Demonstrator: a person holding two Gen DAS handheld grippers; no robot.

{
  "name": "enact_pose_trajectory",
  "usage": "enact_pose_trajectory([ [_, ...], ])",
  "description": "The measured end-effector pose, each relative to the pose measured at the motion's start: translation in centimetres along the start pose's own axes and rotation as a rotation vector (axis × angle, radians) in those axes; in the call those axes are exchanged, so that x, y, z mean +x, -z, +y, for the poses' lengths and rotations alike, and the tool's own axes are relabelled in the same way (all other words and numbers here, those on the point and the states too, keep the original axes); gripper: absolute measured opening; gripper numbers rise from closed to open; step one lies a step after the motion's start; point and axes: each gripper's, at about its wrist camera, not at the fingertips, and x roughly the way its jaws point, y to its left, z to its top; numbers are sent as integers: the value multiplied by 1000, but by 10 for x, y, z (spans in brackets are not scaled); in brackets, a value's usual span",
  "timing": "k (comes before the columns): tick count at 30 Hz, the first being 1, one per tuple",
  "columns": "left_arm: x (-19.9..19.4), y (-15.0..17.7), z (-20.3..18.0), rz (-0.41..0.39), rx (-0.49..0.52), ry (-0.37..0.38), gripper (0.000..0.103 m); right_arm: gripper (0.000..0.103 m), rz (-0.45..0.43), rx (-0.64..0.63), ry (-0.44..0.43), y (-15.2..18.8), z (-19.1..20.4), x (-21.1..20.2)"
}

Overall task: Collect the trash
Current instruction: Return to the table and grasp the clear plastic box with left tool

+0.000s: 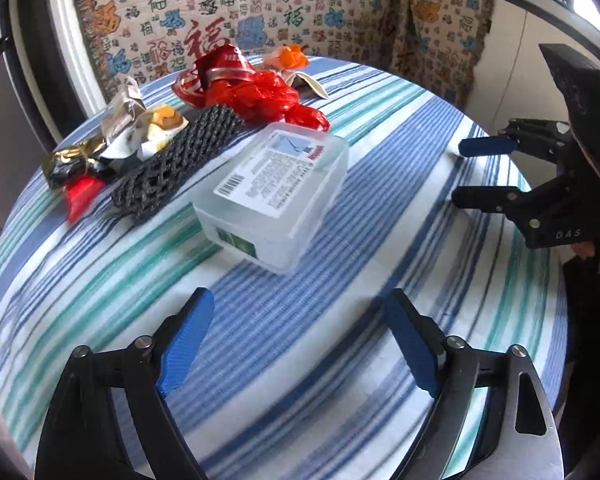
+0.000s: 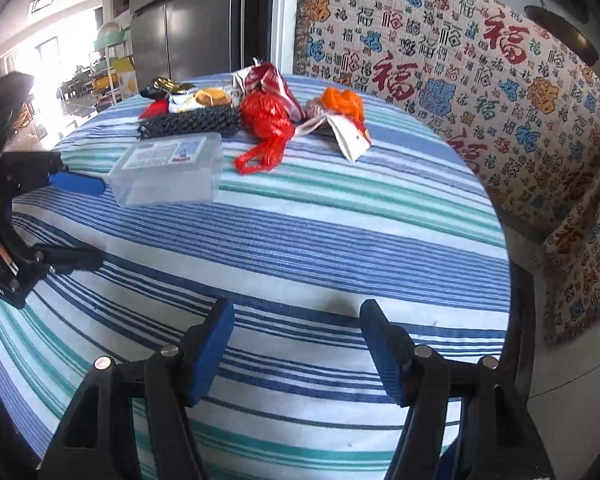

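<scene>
A pile of trash lies at the far side of the round striped table (image 1: 380,240): a clear plastic box (image 1: 272,196) with a printed label, a black foam net (image 1: 176,164), a red plastic bag (image 1: 268,100), a red foil wrapper (image 1: 220,68), an orange bag (image 1: 290,56) and crumpled snack wrappers (image 1: 140,128). My left gripper (image 1: 300,336) hangs open over bare cloth, just short of the box. My right gripper (image 2: 298,344) is open too, holds nothing, and stands well short of the box (image 2: 172,168) and red bag (image 2: 266,128). Each gripper shows in the other's view, right gripper (image 1: 468,172) and left gripper (image 2: 88,220).
A cloth printed with red and blue characters (image 2: 480,80) drapes seating behind and right of the table. A tall grey fridge (image 2: 188,12) stands beyond the far edge. The table's right rim (image 2: 504,240) drops to the floor. A white paper wrapper (image 2: 348,136) lies beside the orange bag.
</scene>
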Motion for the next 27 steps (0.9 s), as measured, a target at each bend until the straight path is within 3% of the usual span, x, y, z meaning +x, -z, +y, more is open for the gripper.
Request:
enact_pose_trajectory([
  [6, 16, -19, 24, -5, 14, 46, 97, 70, -3, 41, -34, -1, -7, 6],
  [15, 33, -44, 9, -22, 138, 72, 95, 72, -6, 34, -43, -4, -10, 9],
  [18, 32, -46, 9, -36, 139, 69, 83, 73, 0, 31, -45, -5, -10, 10],
  [20, 29, -46, 13, -50, 116, 83, 66, 73, 12, 31, -43, -8, -11, 13],
  [25, 8, -33, 22, -128, -1, 59, 64, 73, -16, 113, -81, -38, -20, 25],
  [27, 0, -22, 23, -113, -61, 48, 64, 73, -46, 165, -121, -59, -22, 31],
])
